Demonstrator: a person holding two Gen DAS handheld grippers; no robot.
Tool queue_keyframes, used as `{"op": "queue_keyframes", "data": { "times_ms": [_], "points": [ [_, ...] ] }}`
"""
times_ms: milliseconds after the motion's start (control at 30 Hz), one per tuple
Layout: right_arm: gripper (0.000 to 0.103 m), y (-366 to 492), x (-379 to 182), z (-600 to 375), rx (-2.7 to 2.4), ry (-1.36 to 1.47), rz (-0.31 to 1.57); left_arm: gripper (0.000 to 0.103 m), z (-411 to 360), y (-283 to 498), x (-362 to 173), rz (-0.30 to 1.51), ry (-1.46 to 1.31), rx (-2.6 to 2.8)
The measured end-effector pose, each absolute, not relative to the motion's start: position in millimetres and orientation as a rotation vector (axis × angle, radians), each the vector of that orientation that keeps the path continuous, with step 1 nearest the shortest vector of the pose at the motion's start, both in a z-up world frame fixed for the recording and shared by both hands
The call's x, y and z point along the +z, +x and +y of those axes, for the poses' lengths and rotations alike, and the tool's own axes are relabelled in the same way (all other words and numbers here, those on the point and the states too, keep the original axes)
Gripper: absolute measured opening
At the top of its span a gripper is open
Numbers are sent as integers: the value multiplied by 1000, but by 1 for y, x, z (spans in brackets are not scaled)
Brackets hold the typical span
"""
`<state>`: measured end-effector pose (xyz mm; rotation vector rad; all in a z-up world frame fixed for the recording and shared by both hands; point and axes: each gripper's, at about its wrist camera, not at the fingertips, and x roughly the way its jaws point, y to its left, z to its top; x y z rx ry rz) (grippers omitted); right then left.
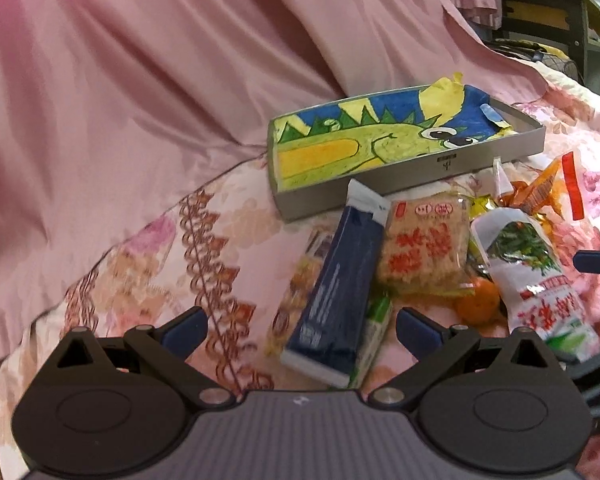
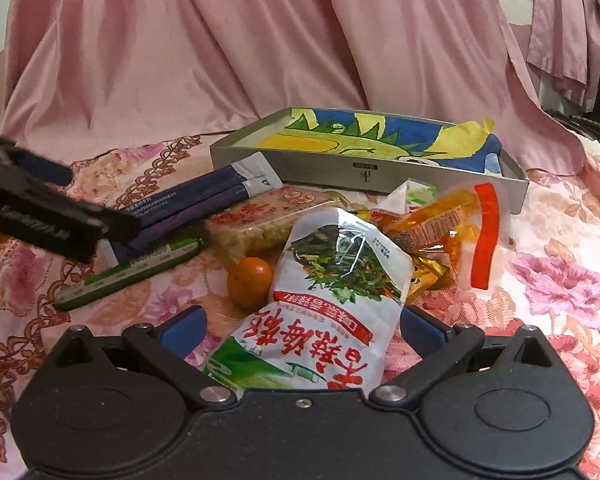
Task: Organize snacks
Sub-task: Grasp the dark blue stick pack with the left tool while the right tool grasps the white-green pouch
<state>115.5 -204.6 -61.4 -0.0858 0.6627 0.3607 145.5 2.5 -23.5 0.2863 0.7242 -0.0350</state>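
Snacks lie heaped just in front of the tray (image 2: 364,168), awaiting sorting; right gripper (image 2: 302,326) gapes around the white packet (image 2: 324,280), left gripper (image 1: 302,326) wide over the blue packet (image 1: 340,280).

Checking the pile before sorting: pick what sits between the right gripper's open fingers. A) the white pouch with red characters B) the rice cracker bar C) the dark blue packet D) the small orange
A: the white pouch lies between the open fingers of the right gripper, with the small orange to its left.
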Motion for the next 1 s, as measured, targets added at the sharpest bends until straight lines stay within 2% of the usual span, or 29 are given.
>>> {"op": "queue_keyframes", "data": {
  "times_ms": [200,400,467,533,567,1000],
  "points": [
    [100,115,-72,-199,352,-142,645,93,-21,156,-37,694,444,-24],
    [94,119,-72,-205,348,-106,653,80,-39,168,-43,705,525,-64],
    [91,119,-72,-209,347,-87,656,68,-44,173,-46,714,553,-71],
    [82,117,-69,-209,345,-94,639,60,-49,177,-50,724,587,-77],
    [82,116,-69,-209,342,-102,632,56,-50,179,-52,733,599,-80],
    [84,123,-69,-218,350,-31,664,42,-56,181,-60,758,635,-70]
  ]
}}
